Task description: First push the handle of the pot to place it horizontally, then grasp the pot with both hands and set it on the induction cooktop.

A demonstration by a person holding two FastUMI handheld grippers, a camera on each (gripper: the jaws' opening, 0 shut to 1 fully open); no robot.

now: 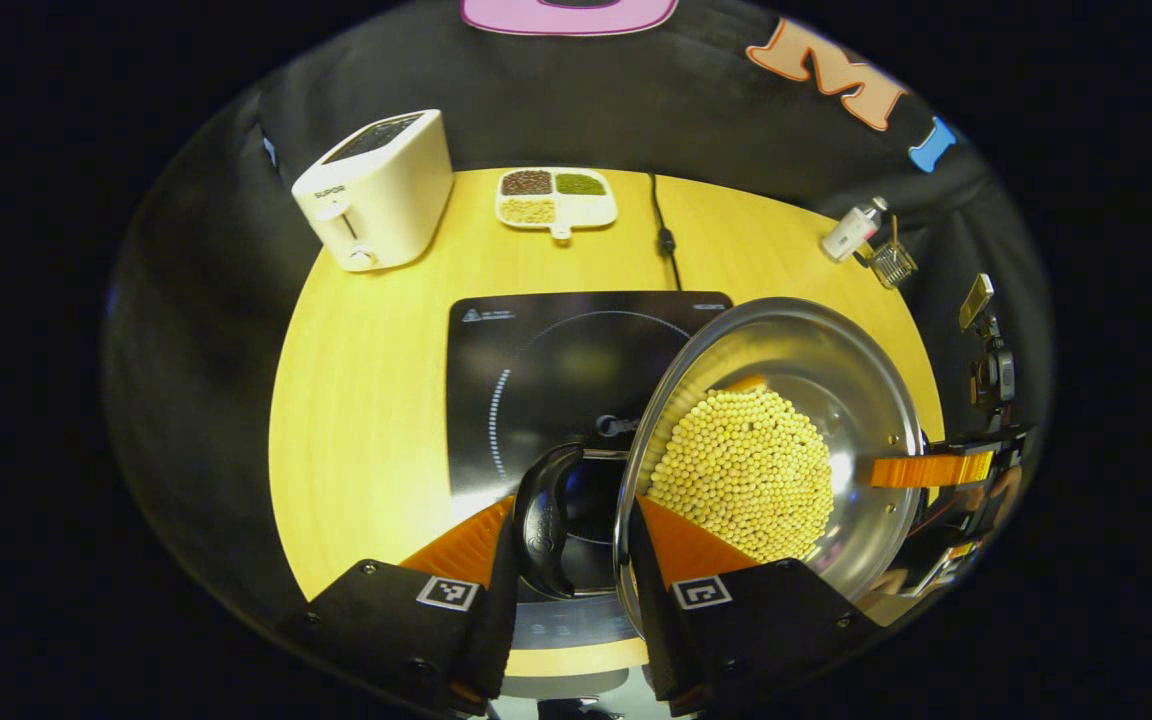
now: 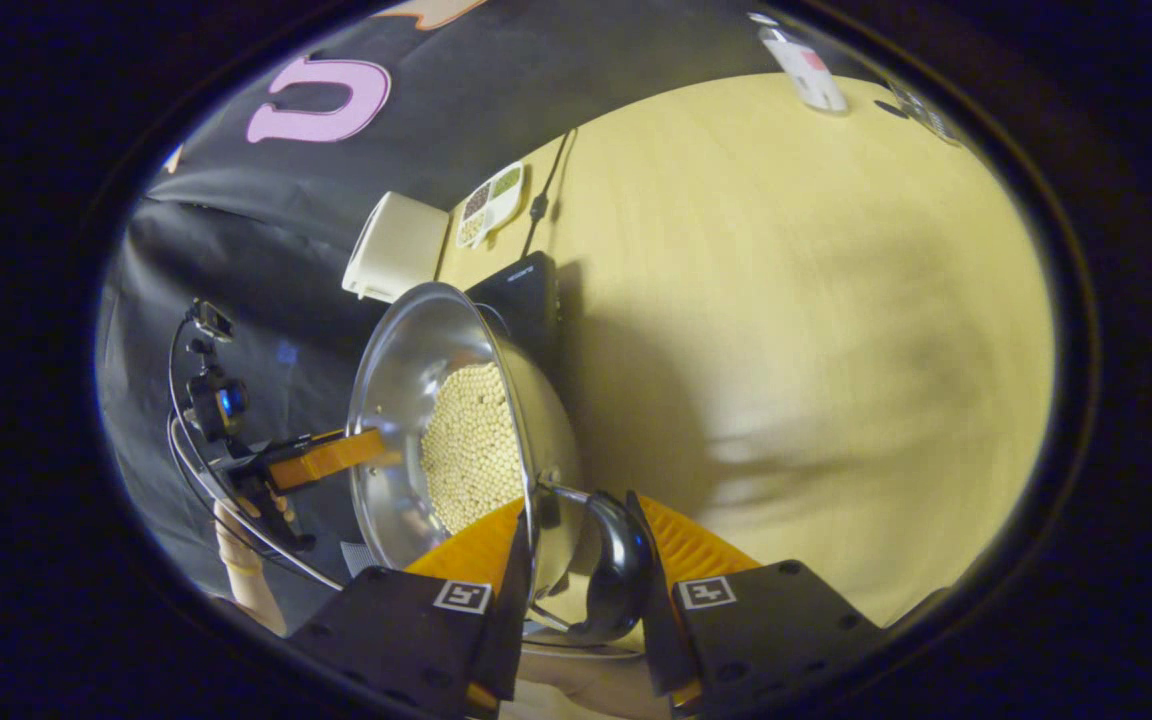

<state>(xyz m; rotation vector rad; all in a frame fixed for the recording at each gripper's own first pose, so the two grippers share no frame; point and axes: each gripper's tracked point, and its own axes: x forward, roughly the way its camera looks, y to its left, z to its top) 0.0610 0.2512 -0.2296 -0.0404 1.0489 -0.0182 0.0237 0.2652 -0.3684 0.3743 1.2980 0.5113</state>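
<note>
The steel pot (image 1: 796, 400), filled with pale yellow beans (image 1: 746, 475), is held over the near right part of the black induction cooktop (image 1: 556, 380); whether it touches the glass cannot be told. One black side handle (image 1: 543, 520) is seen between the fingers of the left gripper (image 1: 566, 535), which are pinched across handle and rim. In the right gripper view, the opposite handle (image 2: 611, 560) is clamped in the same way by the right gripper (image 2: 581, 555). On the yellow wooden table (image 1: 366, 400) behind the cooktop, a white toaster (image 1: 376, 190), a divided dish of grains (image 1: 556, 198) and a power cord (image 1: 666, 235) are seen.
</note>
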